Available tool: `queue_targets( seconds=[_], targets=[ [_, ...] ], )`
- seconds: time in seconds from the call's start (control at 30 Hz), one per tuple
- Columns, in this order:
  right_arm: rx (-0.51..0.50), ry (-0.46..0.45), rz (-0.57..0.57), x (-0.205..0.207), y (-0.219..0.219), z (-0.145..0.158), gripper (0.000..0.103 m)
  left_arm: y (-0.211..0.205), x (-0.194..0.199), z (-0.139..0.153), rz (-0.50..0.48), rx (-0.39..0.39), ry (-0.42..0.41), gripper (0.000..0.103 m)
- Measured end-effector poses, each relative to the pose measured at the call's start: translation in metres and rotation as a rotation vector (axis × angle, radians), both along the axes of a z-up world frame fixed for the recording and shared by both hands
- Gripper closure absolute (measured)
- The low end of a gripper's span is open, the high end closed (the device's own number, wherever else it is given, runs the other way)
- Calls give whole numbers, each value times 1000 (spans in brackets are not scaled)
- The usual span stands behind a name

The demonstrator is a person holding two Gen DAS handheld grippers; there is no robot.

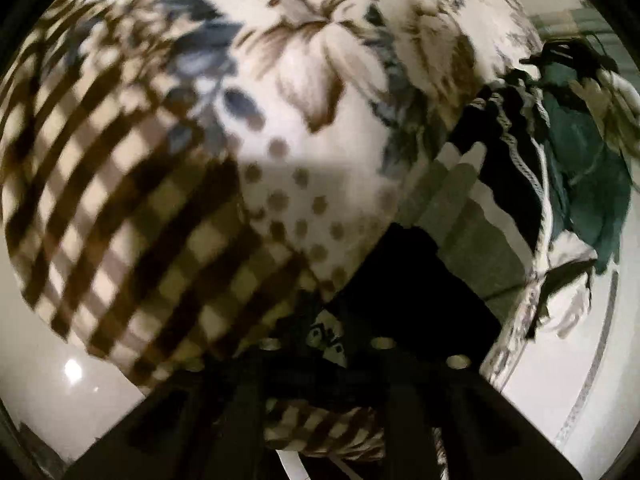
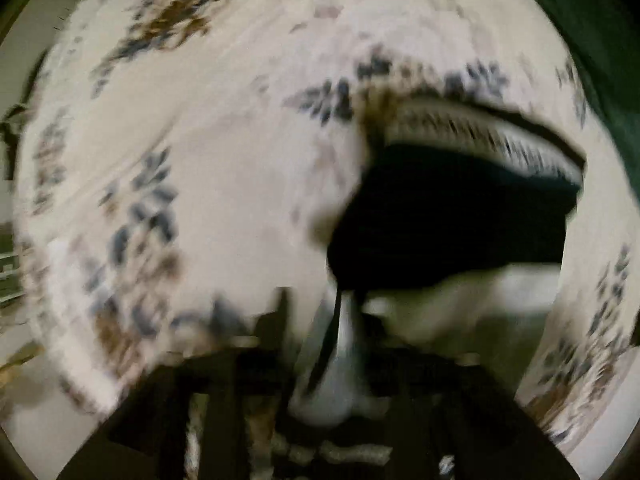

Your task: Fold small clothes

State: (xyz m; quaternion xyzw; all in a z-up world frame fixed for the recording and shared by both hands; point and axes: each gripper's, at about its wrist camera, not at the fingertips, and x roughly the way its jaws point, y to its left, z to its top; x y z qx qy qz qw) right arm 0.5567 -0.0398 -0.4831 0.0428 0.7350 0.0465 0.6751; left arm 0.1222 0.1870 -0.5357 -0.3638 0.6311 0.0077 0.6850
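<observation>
In the left wrist view a black, grey and white striped small garment (image 1: 472, 208) lies on a flowered, checked blanket (image 1: 192, 160). My left gripper (image 1: 326, 342) sits low over it and looks shut on the garment's black edge. In the blurred right wrist view my right gripper (image 2: 332, 352) is shut on a grey and white part of a garment (image 2: 340, 360); its black part with a striped band (image 2: 452, 208) hangs out ahead over the flowered blanket (image 2: 220, 160).
A heap of other clothes, dark teal (image 1: 588, 184) and white with black, lies at the right of the left wrist view. Pale glossy floor (image 1: 60, 376) shows beyond the blanket's edge. Dark green cloth (image 2: 600, 40) fills the right wrist view's upper right.
</observation>
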Motion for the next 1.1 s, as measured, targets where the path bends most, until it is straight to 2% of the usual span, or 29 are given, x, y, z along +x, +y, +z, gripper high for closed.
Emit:
queue_targets(
  seconds=[0.03,0.07,0.17,0.27,0.33,0.43,0.5,0.53,0.57,0.6,0.63,0.7,0.83,0.9,0.93,0.97,1.0,1.03,1.07,1.1],
  targets=[
    [33,2,-2,-14,-8,9,52,1,5,1,-17,0,-3,42],
    [58,5,-6,-30,-18,17,51,2,10,3,-32,-15,-14,32],
    [81,-1,-27,-80,-53,38,41,2,26,10,-54,-62,-46,32],
    [53,11,-59,-140,-91,43,40,-4,44,20,-94,-85,-71,32],
    [36,57,-111,-186,-117,30,40,-15,55,24,-136,-87,-85,32],
    [76,166,-210,-253,-142,0,40,-38,65,16,-222,-76,-61,32],
    [126,252,-285,-306,-154,-28,40,-57,66,5,-295,-39,-36,35],
    [142,271,-303,-320,-156,-39,40,-67,65,-2,-337,-25,-28,41],
    [170,294,-337,-346,-159,-53,40,-72,64,-6,-360,-4,-22,68],
    [192,306,-347,-360,-159,-62,40,-77,62,-10,-385,33,-3,84],
    [227,329,-354,-381,-156,-74,43,-78,61,-14,-395,56,17,94],
    [242,340,-354,-409,-148,-86,84,-70,61,-12,-377,65,22,95],
    [168,366,-378,-438,-147,-104,89,-60,62,-12,-402,134,61,96],
    [186,392,-382,-435,-148,-103,89,-56,65,-2,-419,138,73,96],
    [195,395,-361,-431,-147,-99,89,-55,71,10,-419,105,59,96],
    [215,387,-325,-423,-146,-91,87,-55,76,20,-408,75,50,94],
    [234,370,-294,-414,-147,-80,77,-53,82,29,-394,49,40,94],
    [251,345,-278,-405,-148,-70,70,-52,90,39,-379,28,32,85],
    [267,310,-276,-395,-153,-59,56,-52,102,50,-361,1,13,61],
    [275,285,-278,-387,-158,-51,50,-53,115,59,-339,-31,-17,46]
  ],
)
